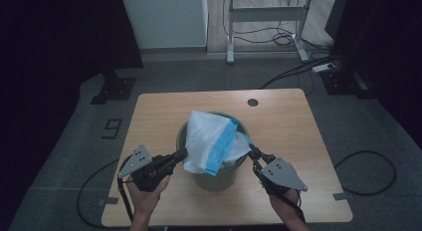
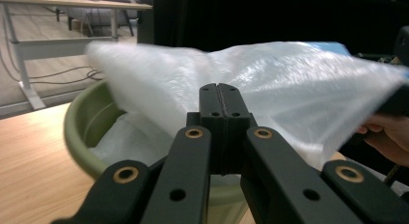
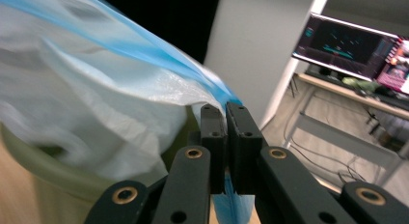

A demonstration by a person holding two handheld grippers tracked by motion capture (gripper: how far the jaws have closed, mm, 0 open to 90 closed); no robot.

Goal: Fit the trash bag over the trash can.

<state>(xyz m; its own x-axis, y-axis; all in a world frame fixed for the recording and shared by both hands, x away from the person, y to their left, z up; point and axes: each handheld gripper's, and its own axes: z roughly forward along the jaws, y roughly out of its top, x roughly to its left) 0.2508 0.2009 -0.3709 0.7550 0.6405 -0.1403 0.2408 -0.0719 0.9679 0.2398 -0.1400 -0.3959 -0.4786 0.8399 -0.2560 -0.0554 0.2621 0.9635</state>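
An olive-green bin stands mid-table, and a white plastic bag with a blue band is stretched over its mouth. My left gripper is at the bin's left rim, shut on the bag's left edge. In the left gripper view the jaws meet on the white film above the bin. My right gripper is at the bin's right rim, shut on the bag's right edge. In the right gripper view its jaws pinch the blue strip, with the bag spread to the left over the bin.
The wooden table has a round cable hole at the back. Behind it on the floor stand a white desk frame, loose cables and a dark stand foot. A lit monitor sits far off.
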